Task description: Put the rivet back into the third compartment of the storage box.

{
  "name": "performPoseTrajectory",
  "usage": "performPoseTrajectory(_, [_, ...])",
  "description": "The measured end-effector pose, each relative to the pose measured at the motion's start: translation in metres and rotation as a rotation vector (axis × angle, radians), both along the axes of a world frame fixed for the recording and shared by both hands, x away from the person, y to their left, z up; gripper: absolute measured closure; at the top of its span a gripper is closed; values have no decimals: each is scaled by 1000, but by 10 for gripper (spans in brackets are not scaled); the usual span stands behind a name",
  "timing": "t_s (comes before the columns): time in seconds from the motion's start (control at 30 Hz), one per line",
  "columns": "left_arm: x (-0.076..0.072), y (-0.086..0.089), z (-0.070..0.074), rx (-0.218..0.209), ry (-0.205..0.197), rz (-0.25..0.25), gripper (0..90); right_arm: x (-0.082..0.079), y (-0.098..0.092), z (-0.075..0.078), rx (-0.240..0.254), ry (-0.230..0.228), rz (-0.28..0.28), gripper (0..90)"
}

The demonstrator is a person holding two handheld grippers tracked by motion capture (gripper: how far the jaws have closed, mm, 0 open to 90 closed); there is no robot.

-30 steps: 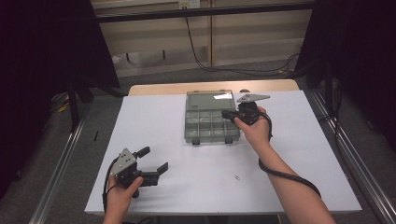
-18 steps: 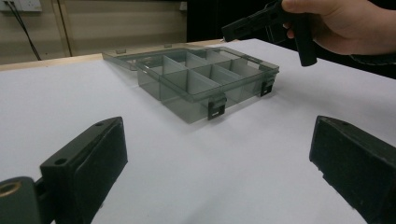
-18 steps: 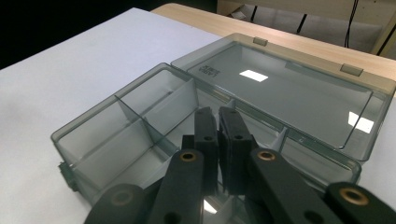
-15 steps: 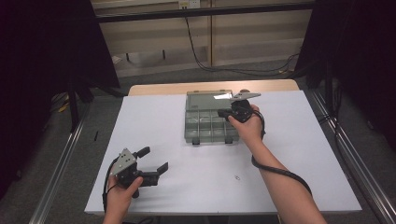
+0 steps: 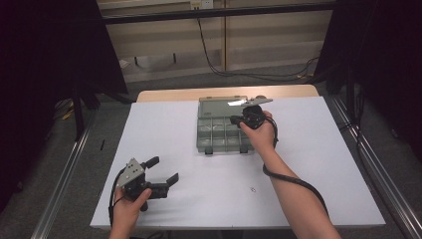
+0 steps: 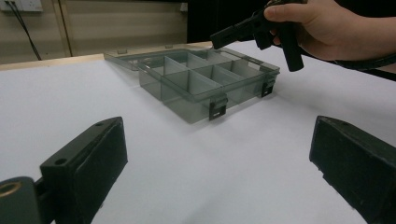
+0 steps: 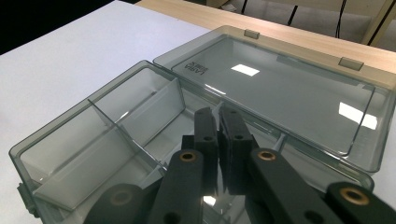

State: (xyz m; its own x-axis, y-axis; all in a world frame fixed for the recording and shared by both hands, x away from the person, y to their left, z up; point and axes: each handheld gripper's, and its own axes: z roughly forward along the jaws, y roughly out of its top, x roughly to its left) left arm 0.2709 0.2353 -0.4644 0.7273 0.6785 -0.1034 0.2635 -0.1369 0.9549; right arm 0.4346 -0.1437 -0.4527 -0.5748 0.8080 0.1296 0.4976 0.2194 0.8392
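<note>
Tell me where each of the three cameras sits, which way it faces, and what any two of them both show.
High view: above the table's near side, looking forward and down; both forearms, left tongs open, right tongs over the open compartment box.
Left gripper view: on the left tongs, low over the white table, facing the compartment box and right tongs.
Right gripper view: on the shut right tongs, looking down into the compartment box.
All share the box.

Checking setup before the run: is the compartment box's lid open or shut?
Open. The organizer box has its clear lid folded back flat on the table behind it, and the divided compartments lie exposed and look empty.
</note>
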Motion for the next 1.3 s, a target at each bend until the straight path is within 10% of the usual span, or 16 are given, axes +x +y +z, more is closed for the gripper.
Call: performPoseTrajectory(1.3, [1,-4,-1,12,1,-11,41,-59,-25,9,95,-50,110,544])
